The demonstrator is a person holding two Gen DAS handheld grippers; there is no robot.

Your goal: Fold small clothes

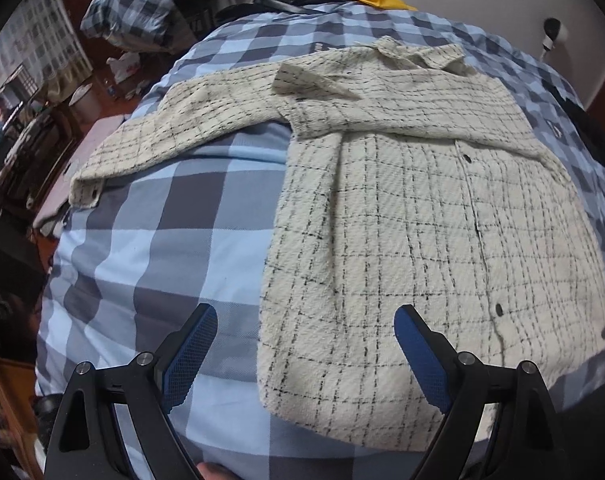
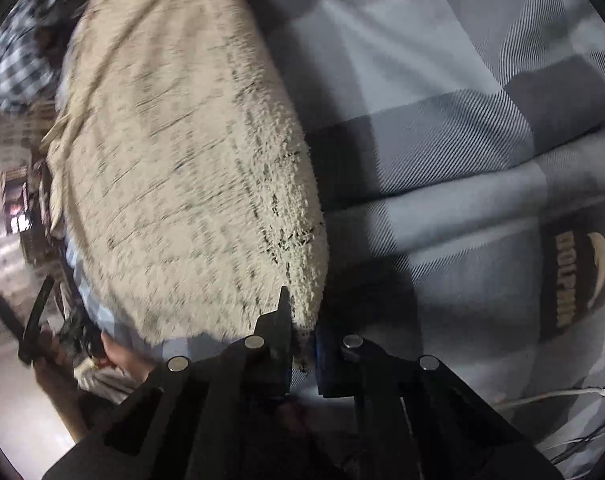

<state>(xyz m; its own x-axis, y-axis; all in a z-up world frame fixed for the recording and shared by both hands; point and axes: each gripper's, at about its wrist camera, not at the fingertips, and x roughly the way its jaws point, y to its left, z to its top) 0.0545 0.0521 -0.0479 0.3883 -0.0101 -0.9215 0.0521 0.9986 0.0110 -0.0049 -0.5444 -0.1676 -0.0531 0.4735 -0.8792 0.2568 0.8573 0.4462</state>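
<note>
Shirt (image 1: 422, 220) lies flat on the checked bedspread (image 1: 162, 240), one sleeve folded across the chest, the other stretched toward 10 o'clock (folding barely begun). Left gripper (image 1: 306, 320) hovers with jaws apart; right gripper (image 2: 302, 344) is clamped on the shirt's hem corner.
</note>
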